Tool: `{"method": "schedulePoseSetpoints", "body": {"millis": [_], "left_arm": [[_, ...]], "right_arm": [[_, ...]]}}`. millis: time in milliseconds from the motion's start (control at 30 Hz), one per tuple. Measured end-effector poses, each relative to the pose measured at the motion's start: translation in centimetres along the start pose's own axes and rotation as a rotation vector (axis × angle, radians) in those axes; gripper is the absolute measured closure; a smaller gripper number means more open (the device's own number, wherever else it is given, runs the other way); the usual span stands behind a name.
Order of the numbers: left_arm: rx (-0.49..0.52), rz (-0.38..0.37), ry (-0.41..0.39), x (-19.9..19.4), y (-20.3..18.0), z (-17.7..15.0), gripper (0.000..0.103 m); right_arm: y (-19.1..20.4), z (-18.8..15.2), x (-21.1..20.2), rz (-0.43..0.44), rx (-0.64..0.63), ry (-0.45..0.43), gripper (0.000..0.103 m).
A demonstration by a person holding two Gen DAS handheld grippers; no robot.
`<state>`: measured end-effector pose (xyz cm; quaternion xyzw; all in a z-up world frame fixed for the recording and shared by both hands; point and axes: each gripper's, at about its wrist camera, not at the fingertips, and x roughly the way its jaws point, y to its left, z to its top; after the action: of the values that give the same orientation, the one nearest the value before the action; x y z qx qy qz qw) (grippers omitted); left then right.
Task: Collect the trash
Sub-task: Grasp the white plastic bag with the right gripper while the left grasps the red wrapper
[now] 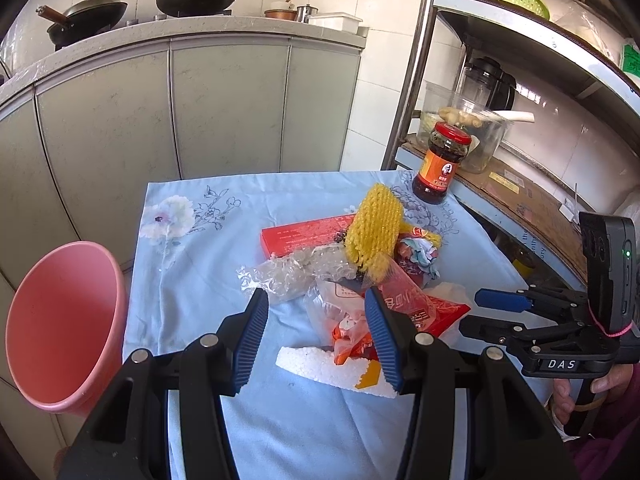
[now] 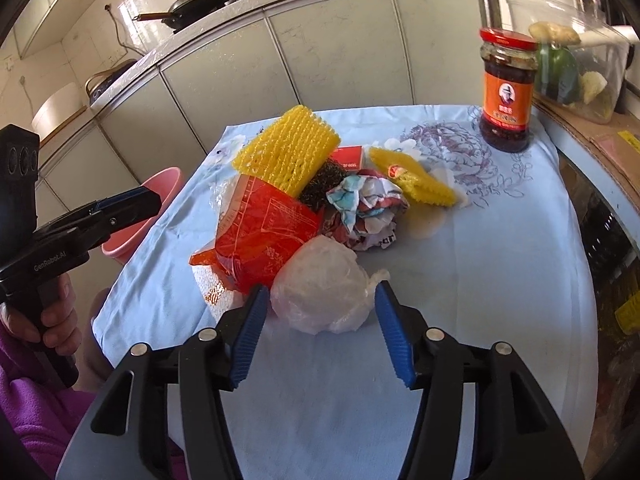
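Observation:
A heap of trash lies on the blue floral cloth (image 1: pixel 192 264): a yellow foam net (image 1: pixel 374 228), a red flat box (image 1: pixel 304 234), clear bubble wrap (image 1: pixel 288 276), red snack wrappers (image 1: pixel 424 308), white styrofoam (image 1: pixel 324 368), crumpled paper (image 2: pixel 368 208) and a white plastic bag (image 2: pixel 324 288). My left gripper (image 1: pixel 316 336) is open, just short of the wrappers and styrofoam. My right gripper (image 2: pixel 320 332) is open, its fingers on either side of the white plastic bag without closing on it. A pink bin (image 1: pixel 60 328) stands left of the table.
A chilli sauce jar (image 1: pixel 440 164) stands at the table's far right corner. A metal shelf (image 1: pixel 520 184) with containers and cardboard runs along the right. Grey cabinets (image 1: pixel 200 112) with woks on top stand behind the table.

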<state>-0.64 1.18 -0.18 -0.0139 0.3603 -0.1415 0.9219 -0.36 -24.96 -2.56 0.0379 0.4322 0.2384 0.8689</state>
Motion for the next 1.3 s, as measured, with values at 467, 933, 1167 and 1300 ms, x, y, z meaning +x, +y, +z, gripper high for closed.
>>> {"method": "schedulePoseSetpoints", "body": {"millis": [467,933,1167,1300], "left_arm": [[-0.002,0.005,0.011,0.4,0.0,0.1,0.054],[0.101,-0.129,0.023,1.0,-4.9,1.6,0.058],[0.088,-0.137,0.101,3.4,-6.7,1.5,0.06],[0.081,-0.124,0.146,4.8,-7.2,1.1,0.068]], "right_arm": [[0.4,0.3,2.8,-0.011,-0.123,0.071,0.043],[-2.2,-1.1,-0.5,-0.13,0.045,-0.103,0.06],[-2.7,-1.5,-0.3,-0.155,0.072,-0.122,0.06],[-3.1,-1.5,-0.2,-0.144,0.09,-0.118,0.06]]}}
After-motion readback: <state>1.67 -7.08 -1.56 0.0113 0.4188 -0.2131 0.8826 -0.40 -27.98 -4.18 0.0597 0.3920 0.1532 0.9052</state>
